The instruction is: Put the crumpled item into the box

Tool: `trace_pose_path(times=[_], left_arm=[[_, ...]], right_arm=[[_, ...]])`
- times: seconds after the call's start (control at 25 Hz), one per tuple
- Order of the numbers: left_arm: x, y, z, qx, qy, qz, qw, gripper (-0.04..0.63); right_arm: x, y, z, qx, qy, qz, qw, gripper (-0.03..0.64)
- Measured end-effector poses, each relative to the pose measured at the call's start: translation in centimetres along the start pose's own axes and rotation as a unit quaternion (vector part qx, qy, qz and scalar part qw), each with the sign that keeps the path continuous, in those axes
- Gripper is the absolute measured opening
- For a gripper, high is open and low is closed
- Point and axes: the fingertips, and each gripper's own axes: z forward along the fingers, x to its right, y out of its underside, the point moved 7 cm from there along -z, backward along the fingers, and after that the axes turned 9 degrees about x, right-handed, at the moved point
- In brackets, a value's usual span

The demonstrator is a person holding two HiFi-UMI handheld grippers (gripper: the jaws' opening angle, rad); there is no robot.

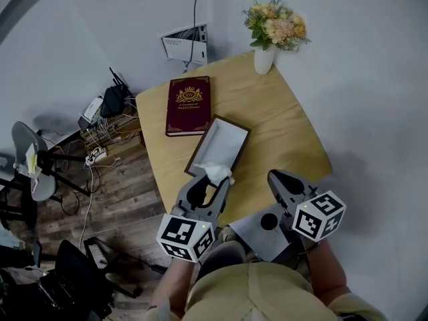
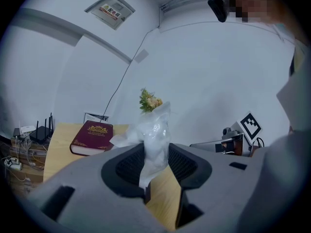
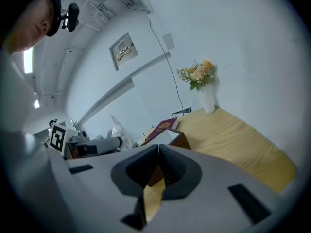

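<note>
We see the wooden surface filling the centre of the head view. The open box lies in its middle, with a dark red book just beside it at upper left. Our right claw, lower right, is pressed together and holds nothing. Our left claw, lower centre, pinches the white crumpled item at the box's near end.

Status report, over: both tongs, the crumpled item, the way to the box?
Left tongs shut on crumpled item. Right tongs shut, empty. Item at near end of open box, not yet in. Nothing in the way.
</note>
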Motion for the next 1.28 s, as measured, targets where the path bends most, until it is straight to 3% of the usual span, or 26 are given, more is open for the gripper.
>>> trace_pose_path(times=[0.56, 1.28], left_arm=[[-3.4, 0.6, 2.3, -0.035, -0.013, 0.017, 0.9992, 0.161], [-4.3, 1.0, 5.1, -0.081, -0.018, 0.044, 0.9956, 0.161]], right_arm=[[-0.9, 0.7, 3.0, -0.022, -0.010, 0.004, 1.000, 0.029], [-0.6, 1.8, 3.5, -0.029, -0.007, 0.019, 0.999, 0.029]])
